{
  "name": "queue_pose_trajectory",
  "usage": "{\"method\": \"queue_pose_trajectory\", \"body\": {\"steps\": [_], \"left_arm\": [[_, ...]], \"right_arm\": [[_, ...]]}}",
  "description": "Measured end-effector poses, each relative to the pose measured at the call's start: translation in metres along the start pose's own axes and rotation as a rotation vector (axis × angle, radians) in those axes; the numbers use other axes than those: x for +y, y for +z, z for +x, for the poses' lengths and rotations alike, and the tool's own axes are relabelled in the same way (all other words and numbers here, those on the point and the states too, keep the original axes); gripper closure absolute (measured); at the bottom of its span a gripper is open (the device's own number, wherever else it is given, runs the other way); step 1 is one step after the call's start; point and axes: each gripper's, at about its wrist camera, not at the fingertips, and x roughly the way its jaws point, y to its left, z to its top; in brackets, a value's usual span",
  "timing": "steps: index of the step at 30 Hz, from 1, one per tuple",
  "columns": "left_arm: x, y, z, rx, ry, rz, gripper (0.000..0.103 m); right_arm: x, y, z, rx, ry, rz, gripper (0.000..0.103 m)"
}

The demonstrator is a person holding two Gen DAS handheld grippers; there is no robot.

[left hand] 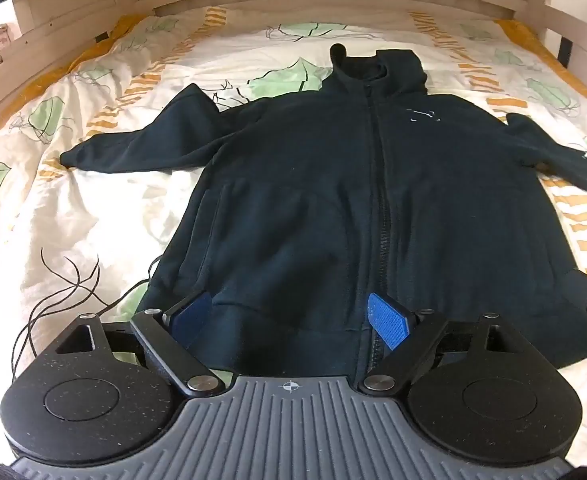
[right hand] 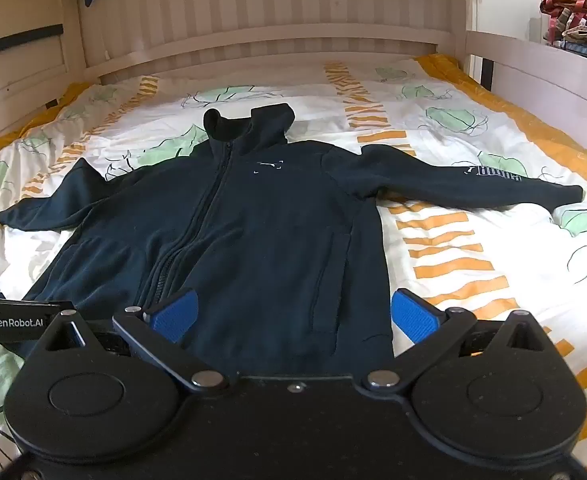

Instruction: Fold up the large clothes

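A dark navy zip jacket (left hand: 313, 184) lies flat and face up on the bed, collar towards the headboard, both sleeves spread out sideways. My left gripper (left hand: 289, 312) hovers open over the left part of its bottom hem, with only cloth below the blue pads (left hand: 387, 320). In the right wrist view the same jacket (right hand: 253, 220) fills the middle, its right sleeve (right hand: 473, 184) stretched out to the right. My right gripper (right hand: 293, 314) stands wide open over the hem's right corner, holding nothing. The left gripper's body (right hand: 17, 322) shows at the left edge.
The bed cover (right hand: 453, 248) is white with green leaves and orange stripes. A wooden headboard (right hand: 253, 44) and side rails (right hand: 533, 64) enclose the bed. A thin black cable (left hand: 53, 292) lies on the cover at the near left.
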Motion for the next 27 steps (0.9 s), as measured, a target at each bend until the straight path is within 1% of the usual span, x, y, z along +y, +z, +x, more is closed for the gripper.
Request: {"method": "queue_pose_trajectory", "body": {"steps": [6,11,27], "left_arm": [[0.0052,-0.0055,0.0077,-0.008,-0.002,0.003,0.018],[0.0007,-0.0012,0.0002,-0.006,0.011,-0.006,0.018],[-0.0001,-0.0022,0.0027,0.001,0.003,0.001,0.018]], "right_arm": [[0.0017,0.0008,0.0003,0.005,-0.008,0.001,0.001],[0.0059,-0.0009,0.0045,0.021,-0.010,-0.004,0.001],[0.0028,-0.0010,0.0069,0.044,-0.018,0.000,0.001]]}}
